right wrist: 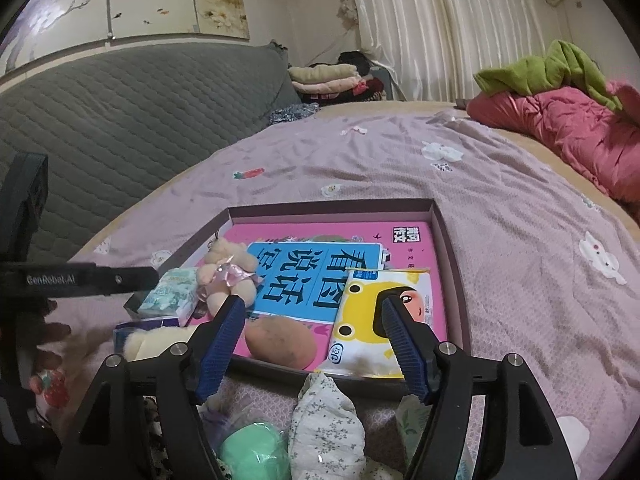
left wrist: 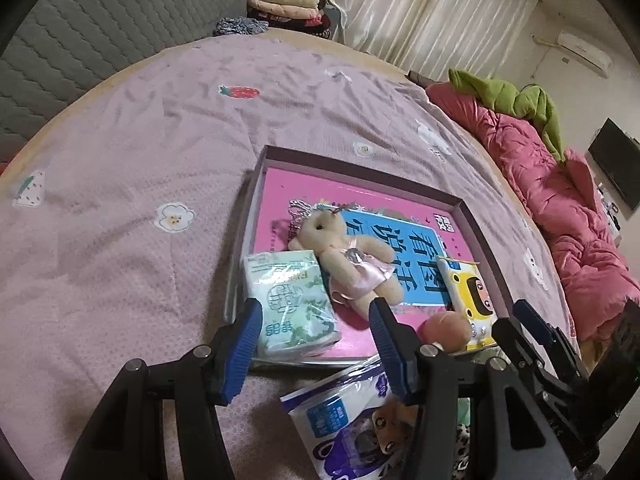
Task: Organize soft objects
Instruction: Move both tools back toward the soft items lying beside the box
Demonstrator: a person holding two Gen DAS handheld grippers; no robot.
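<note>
Yellow wet-wipe pack (right wrist: 374,320) is lying inside the tray (right wrist: 450,240), at its near right corner; the right gripper (right wrist: 312,336) is hovering over it, jaws wide and empty (apparently just released); the left gripper (left wrist: 316,344) is standing part-open around the green tissue pack (left wrist: 288,300), pads clear; next comes fetching another item outside the tray.

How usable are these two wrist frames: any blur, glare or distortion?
Left wrist: heavy fisheye bending the bed edge, black corners, soft focus on the teddy bear. Right wrist: same curvature, dim light, bright curtain, peach toy slightly blurred.
</note>
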